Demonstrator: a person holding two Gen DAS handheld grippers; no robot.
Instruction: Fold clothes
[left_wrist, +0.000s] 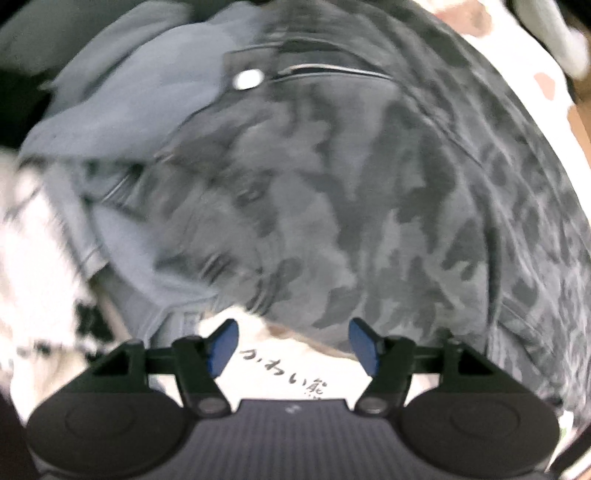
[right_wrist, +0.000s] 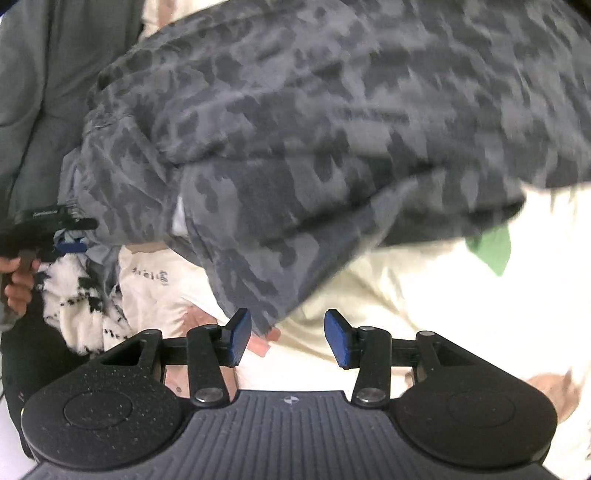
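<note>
Both tongs stand wide with nothing between the pads: left gripper (left_wrist: 291, 345) over white cloth (left_wrist: 288, 373) bearing handwritten characters (too blurred to read), right gripper (right_wrist: 288, 338) over cream bedding (right_wrist: 424, 314). The camouflage garment (left_wrist: 351, 206) fills each frame's centre and top, blurred. A green patch (right_wrist: 493, 249) peeks out, half hidden.

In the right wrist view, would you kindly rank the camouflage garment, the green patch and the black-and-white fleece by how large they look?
1. Camouflage garment, by far the largest.
2. Black-and-white fleece.
3. Green patch, smallest, though partly hidden under the camouflage garment.
</note>
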